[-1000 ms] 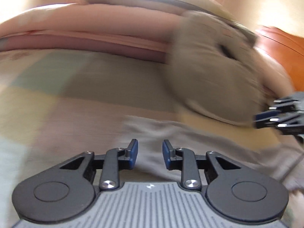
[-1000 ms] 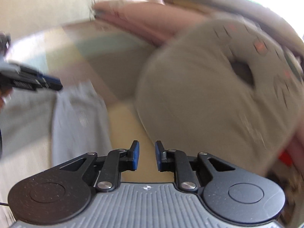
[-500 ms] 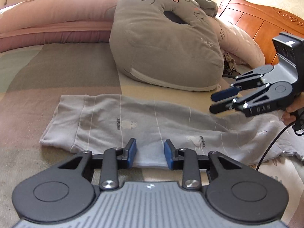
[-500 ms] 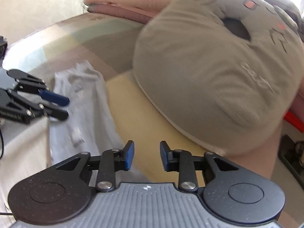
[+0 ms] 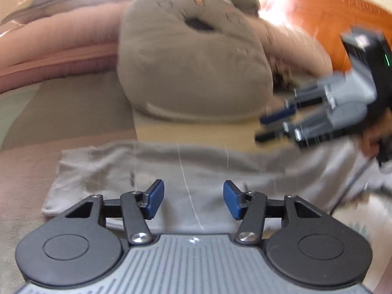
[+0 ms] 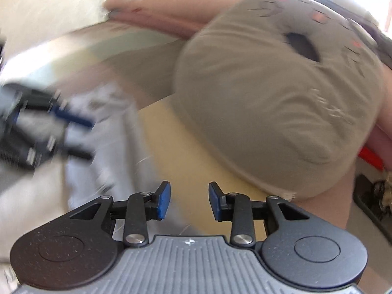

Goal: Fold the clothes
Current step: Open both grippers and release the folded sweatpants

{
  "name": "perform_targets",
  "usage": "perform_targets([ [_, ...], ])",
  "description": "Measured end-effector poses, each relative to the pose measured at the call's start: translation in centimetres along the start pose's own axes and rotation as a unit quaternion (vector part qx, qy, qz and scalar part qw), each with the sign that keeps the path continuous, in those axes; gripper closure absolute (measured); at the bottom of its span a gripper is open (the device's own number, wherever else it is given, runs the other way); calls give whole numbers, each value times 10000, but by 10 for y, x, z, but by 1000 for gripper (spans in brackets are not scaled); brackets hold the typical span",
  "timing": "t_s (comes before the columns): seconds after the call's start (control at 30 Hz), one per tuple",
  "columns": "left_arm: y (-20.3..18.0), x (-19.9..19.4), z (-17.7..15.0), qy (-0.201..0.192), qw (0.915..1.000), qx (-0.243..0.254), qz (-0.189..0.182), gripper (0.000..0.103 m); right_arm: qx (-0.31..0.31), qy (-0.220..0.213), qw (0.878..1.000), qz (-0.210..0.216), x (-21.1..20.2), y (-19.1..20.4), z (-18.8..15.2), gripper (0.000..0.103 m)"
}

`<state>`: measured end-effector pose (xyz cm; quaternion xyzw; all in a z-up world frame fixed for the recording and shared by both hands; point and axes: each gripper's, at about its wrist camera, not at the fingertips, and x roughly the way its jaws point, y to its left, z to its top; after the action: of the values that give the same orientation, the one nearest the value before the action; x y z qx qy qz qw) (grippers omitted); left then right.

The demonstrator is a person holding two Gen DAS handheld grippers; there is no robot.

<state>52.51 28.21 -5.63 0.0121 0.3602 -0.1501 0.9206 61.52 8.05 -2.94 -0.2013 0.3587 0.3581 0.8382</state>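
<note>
A light grey garment (image 5: 186, 169) with thin white stripes lies flat across the bed, folded into a long band. My left gripper (image 5: 193, 199) hovers over its near edge, jaws opening, with nothing between the blue pads. The right gripper (image 5: 272, 128) shows in the left wrist view at the right, held by a hand above the garment's right part, fingers apart. In the right wrist view my right gripper (image 6: 188, 201) is open and empty over the garment's edge (image 6: 98, 147) and the yellow sheet, and the left gripper (image 6: 78, 138) is a blur at the left.
A large grey-brown plush pillow (image 5: 193, 68) with a dark hole lies just beyond the garment. Pink bedding (image 5: 54, 46) is rolled along the back. An orange wooden headboard (image 5: 325, 12) stands at the far right. The patchwork bedspread (image 5: 61, 112) extends to the left.
The left jaws have spread much wider than half a second ago, and the right jaws opened slightly. The left view has slid sideways along the garment; both views are now blurred.
</note>
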Motion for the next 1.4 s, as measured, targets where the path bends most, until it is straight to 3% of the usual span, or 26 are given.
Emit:
perform_targets([
  [0.07, -7, -1, -6, 13, 9997, 241, -69, 47, 46, 197, 9998, -40, 9, -3, 0, 63],
  [0.17, -12, -9, -8, -86, 9978, 386, -537, 45, -184, 461, 9988, 53, 15, 8, -8, 63],
  [0.27, -17, -14, -8, -177, 9960, 479, -732, 39, -505, 492, 9975, -83, 13, 23, -14, 63],
  [0.5, -27, -28, -10, -327, 9945, 578, -809, 39, -811, 601, 9945, -285, 13, 40, -16, 64],
  [0.67, -29, -34, -11, -436, 9926, 588, -971, 37, -378, 868, 9955, 31, 19, 34, -6, 85],
  [0.77, -30, -37, -13, -452, 9922, 605, -995, 36, -557, 952, 9937, -199, 16, 45, -4, 98],
  [0.9, -26, -37, -13, -473, 9913, 522, -1110, 36, -494, 916, 9924, -651, 20, 44, 4, 98],
  [1.13, -24, -30, -17, -292, 9946, 527, -845, 36, -79, 854, 9859, -1440, 46, 36, 15, 96],
  [1.2, -19, -32, -16, -344, 9947, 453, -856, 36, 45, 743, 9856, -1517, 37, 39, 20, 80],
  [1.27, -15, -33, -17, -365, 9951, 377, -835, 35, 175, 649, 9858, -1538, 27, 43, 24, 78],
  [1.4, -9, -33, -17, -356, 9962, 303, -733, 34, 385, 609, 9909, -1137, -2, 61, 17, 74],
])
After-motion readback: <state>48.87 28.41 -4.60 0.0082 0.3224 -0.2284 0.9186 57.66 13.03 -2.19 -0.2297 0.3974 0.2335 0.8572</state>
